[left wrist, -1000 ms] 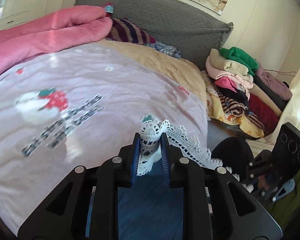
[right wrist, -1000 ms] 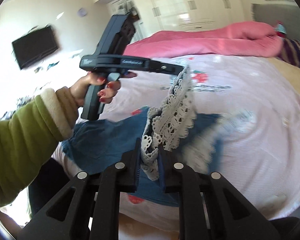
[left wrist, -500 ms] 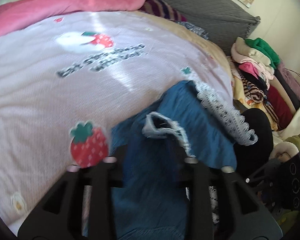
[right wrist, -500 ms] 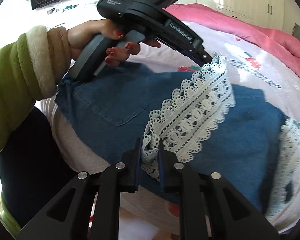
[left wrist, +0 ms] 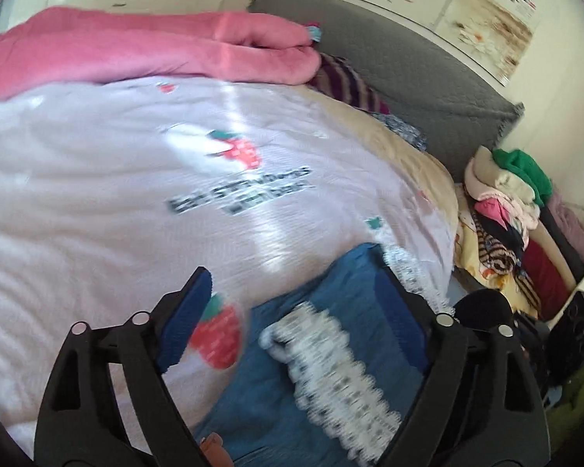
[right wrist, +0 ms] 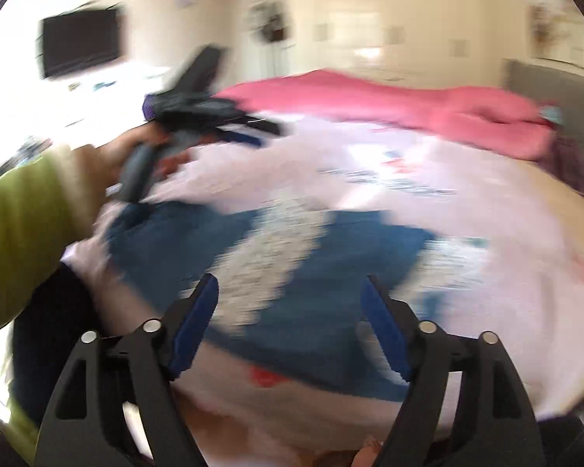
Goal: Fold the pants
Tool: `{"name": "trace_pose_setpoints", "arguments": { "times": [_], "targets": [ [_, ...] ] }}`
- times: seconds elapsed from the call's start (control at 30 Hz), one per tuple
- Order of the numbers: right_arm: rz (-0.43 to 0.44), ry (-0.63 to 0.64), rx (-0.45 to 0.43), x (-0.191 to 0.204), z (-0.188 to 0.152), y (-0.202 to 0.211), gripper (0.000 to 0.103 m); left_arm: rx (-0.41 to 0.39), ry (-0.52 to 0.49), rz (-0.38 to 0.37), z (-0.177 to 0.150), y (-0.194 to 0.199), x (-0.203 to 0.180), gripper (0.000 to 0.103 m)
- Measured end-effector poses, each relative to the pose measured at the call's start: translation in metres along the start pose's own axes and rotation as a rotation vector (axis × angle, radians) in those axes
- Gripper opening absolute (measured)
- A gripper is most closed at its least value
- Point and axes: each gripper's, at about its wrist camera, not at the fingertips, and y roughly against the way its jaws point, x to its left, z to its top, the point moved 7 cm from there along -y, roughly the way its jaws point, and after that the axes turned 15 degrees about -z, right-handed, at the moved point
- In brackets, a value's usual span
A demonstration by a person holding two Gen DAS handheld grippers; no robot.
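On the bed [left wrist: 97,179], near its front edge, the pants [left wrist: 331,330] are laid flat, blue denim with lace trim [left wrist: 331,381] folded across the top. A pink blanket [left wrist: 136,46] is bunched at the far side; a clothes pile [left wrist: 514,202] is stacked off to the right. A fold is judged just finished, and the release step is in hand. Next, a fresh grip on an edge is called for, both ends together. The left gripper [left wrist: 296,295] is spread wide, nothing held. The right gripper [right wrist: 290,303] is likewise wide and empty. Both views are blurred. A second ago lace was pinched in both grippers; both jaws have just been opening, with cloth below, none between.
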Motion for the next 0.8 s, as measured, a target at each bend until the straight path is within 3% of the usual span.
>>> {"name": "trace_pose_setpoints", "arguments": {
  "times": [0.07, 0.17, 0.37, 0.4, 0.43, 0.5, 0.73, 0.8],
  "targets": [
    [-0.042, -0.053, 0.072, -0.019, -0.01, -0.012, 0.083, 0.031, -0.039, -0.013, 0.011, -0.022, -0.019, 0.089],
    [-0.092, -0.043, 0.113, -0.027, -0.022, -0.023, 0.083, 0.112, -0.09, -0.027, 0.024, -0.069, -0.049, 0.091],
    [-0.132, -0.015, 0.083, -0.023, -0.017, -0.042, 0.081, 0.32, -0.199, -0.072, 0.029, -0.172, -0.093, 0.092],
    [-0.126, -0.005, 0.093, -0.023, -0.018, -0.045, 0.066, 0.348, -0.201, -0.072, 0.028, -0.184, -0.094, 0.092],
    [-0.11, -0.001, 0.116, -0.023, -0.022, -0.048, 0.042, 0.382, -0.207, -0.083, 0.026, -0.201, -0.096, 0.092],
    [-0.062, -0.024, 0.164, -0.025, -0.032, -0.055, 0.023, 0.437, -0.22, -0.089, 0.02, -0.223, -0.097, 0.092],
    [0.005, -0.177, 0.194, -0.056, -0.041, -0.065, 0.015, 0.581, -0.299, -0.171, -0.003, -0.271, -0.107, 0.092],
    [0.028, -0.223, 0.214, -0.062, -0.044, -0.069, 0.015, 0.625, -0.336, -0.189, -0.01, -0.278, -0.111, 0.085]
  ]
}}
